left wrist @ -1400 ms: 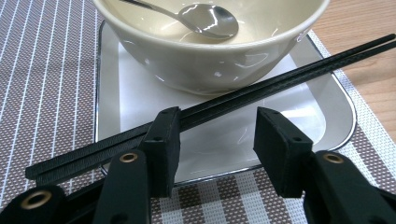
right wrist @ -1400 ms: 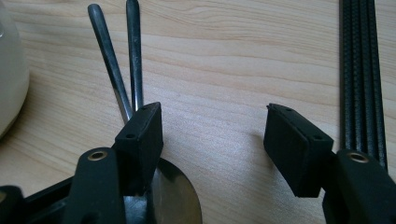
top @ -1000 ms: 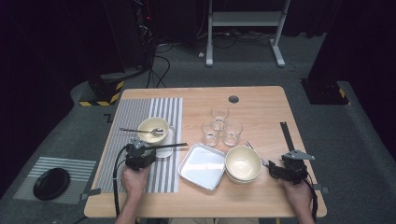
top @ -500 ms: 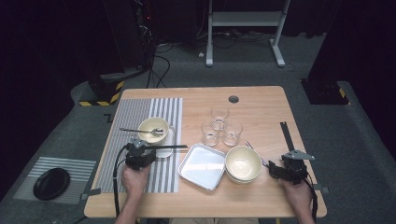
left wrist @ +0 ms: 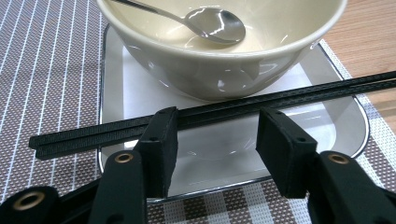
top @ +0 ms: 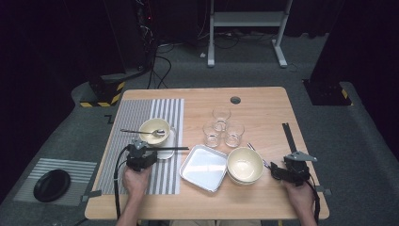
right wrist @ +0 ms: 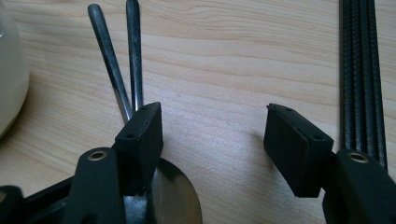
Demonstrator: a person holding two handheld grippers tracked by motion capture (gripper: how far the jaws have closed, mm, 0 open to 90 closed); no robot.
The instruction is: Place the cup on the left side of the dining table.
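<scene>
Your left gripper: jaws roughly half open, nothing gripped; black chopsticks lie just past the tips, across the small square metal tray under the cream bowl with spoon. Your right gripper: jaws wide, empty, over metal spoons right of the bowl stack. No readable writing.

Left hand holds the left gripper low and level, jaws parted. Right hand holds the right gripper low over the tabletop, jaws wide apart. Both forearms enter from the bottom edge.
</scene>
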